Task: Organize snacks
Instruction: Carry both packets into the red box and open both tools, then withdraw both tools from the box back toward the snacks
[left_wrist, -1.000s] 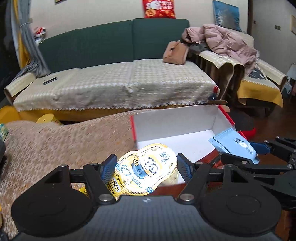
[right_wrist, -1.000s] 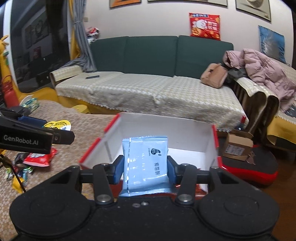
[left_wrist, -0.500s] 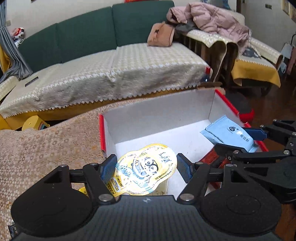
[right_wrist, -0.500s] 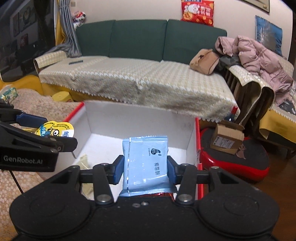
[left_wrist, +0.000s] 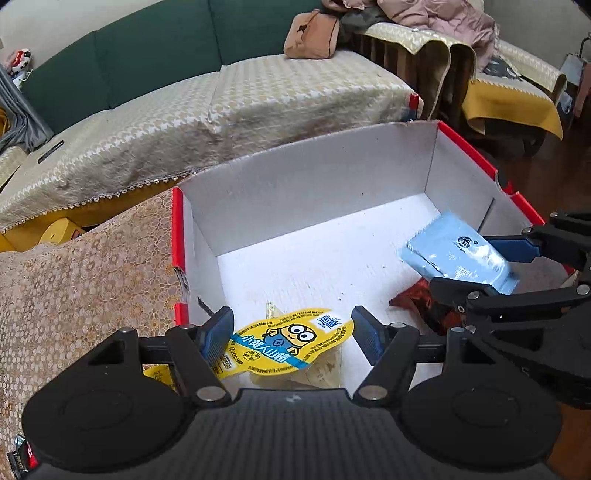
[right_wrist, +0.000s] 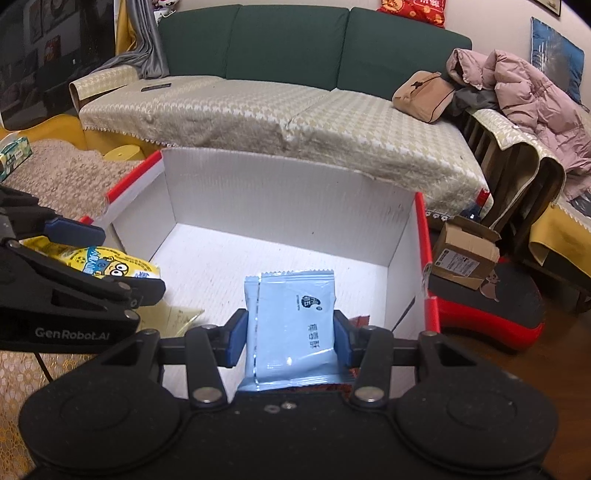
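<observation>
My left gripper is shut on a yellow Minions snack packet and holds it over the near left part of a white cardboard box with red rims. My right gripper is shut on a light blue snack packet over the near right part of the same box. The blue packet and right gripper also show at right in the left wrist view. The left gripper with the yellow packet shows at left in the right wrist view. A pale snack and a red wrapper lie in the box.
The box stands on a table with a beige lace cloth. Behind it is a green sofa with a patterned cover. A small cardboard carton sits on a red-edged stool to the right. A tissue pack lies far left.
Both grippers have moved forward and down over the box, still holding their packets. The box's inside now fills both views.
</observation>
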